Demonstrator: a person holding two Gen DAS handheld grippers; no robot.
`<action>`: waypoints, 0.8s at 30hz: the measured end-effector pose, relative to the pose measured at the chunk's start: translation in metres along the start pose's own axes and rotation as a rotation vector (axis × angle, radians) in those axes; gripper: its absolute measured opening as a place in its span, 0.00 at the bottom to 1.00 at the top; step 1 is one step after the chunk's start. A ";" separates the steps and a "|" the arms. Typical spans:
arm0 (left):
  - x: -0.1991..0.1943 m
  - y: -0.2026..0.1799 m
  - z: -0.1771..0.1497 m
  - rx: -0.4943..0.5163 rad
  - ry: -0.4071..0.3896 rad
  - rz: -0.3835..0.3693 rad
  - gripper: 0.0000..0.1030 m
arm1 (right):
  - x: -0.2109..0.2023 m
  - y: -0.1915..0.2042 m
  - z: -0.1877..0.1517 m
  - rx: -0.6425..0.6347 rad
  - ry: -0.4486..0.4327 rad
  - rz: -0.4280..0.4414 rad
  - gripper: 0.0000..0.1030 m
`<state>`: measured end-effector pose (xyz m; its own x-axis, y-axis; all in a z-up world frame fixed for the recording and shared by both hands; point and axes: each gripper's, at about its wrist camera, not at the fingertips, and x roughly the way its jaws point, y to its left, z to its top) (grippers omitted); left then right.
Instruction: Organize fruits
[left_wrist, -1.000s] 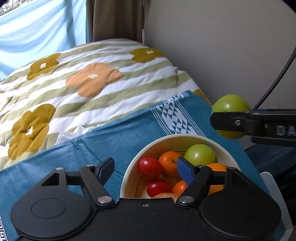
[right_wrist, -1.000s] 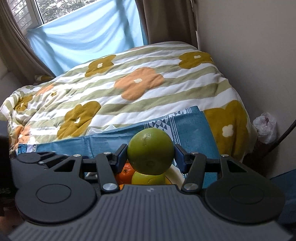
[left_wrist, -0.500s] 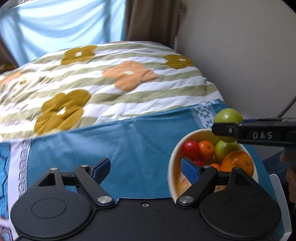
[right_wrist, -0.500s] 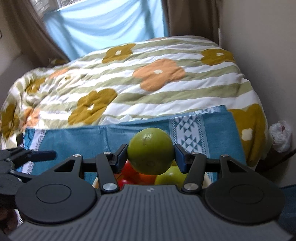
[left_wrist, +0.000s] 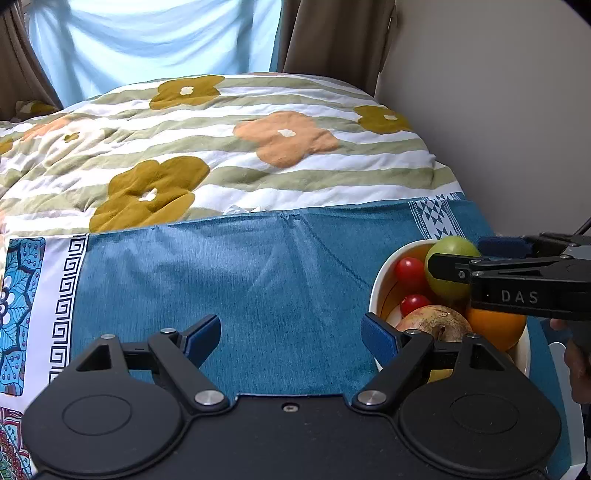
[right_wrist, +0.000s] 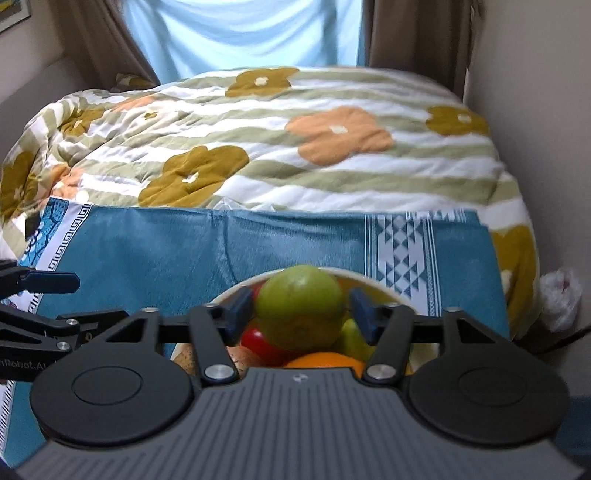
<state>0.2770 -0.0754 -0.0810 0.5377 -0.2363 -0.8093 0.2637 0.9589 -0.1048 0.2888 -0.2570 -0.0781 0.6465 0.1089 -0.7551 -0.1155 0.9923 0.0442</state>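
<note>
A cream bowl (left_wrist: 375, 295) of fruit sits on a teal cloth (left_wrist: 240, 277) on the bed. It holds red tomatoes (left_wrist: 409, 269), an orange (left_wrist: 495, 328) and a brownish apple (left_wrist: 436, 325). My right gripper (right_wrist: 301, 310) is shut on a green fruit (right_wrist: 299, 306) and holds it low over the bowl (right_wrist: 373, 282); the fruit also shows in the left wrist view (left_wrist: 448, 273). My left gripper (left_wrist: 291, 336) is open and empty over the cloth, just left of the bowl.
A flowered quilt (left_wrist: 221, 147) covers the bed beyond the cloth. A wall (left_wrist: 498, 110) runs along the right side. A white plastic bag (right_wrist: 559, 299) lies on the floor at the right. Curtains (right_wrist: 240, 33) hang behind the bed.
My right gripper has lowered the green fruit from above the bowl down into it. My left gripper has moved left, away from the bowl.
</note>
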 end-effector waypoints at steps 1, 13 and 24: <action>0.000 0.001 -0.001 -0.002 0.001 -0.002 0.84 | 0.000 0.001 0.000 -0.013 -0.003 -0.006 0.88; -0.010 0.004 -0.004 0.000 -0.021 -0.005 0.84 | -0.014 0.003 -0.004 0.038 -0.023 -0.030 0.91; -0.097 -0.014 -0.031 -0.008 -0.188 0.078 0.84 | -0.101 0.011 -0.017 0.043 -0.146 -0.015 0.91</action>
<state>0.1959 -0.0613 -0.0188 0.6962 -0.1861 -0.6933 0.2095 0.9764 -0.0517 0.2093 -0.2579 -0.0126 0.7510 0.0980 -0.6530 -0.0747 0.9952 0.0634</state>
